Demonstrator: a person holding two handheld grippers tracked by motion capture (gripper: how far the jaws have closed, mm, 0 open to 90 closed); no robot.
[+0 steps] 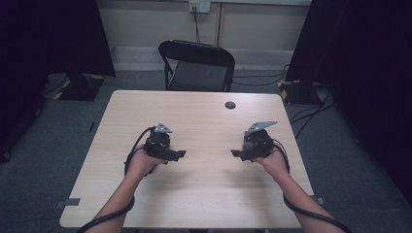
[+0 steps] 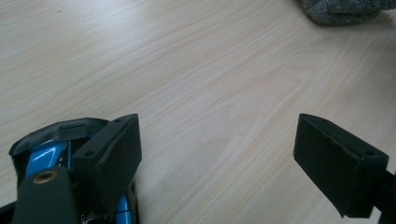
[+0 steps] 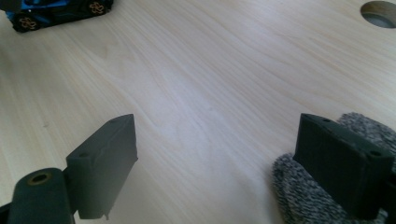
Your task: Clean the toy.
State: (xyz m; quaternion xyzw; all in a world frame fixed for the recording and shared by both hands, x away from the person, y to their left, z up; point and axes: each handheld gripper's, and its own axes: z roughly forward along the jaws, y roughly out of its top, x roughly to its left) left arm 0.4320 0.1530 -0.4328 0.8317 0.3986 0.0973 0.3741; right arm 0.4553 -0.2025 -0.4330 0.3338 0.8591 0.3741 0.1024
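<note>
Above the pale wood-grain desk, the person's two hands hold the grippers facing each other, well apart, each hovering over the desk top.

The left gripper has its black fingers spread wide, with bare desk between them and nothing pinched. A small blue and black toy car sits just beside its left finger, partly hidden behind it; whether the finger touches the car cannot be told. In the right gripper view the same car lies at the far upper left of the desk.

The right gripper also has its fingers spread wide and empty. A speckled grey knitted cloth lies on the desk behind its right finger, outside the gap; contact cannot be judged. In the left gripper view that cloth shows at the top right edge.

A round cable hole sits near the desk's far edge, and a black folding chair stands beyond it.
</note>
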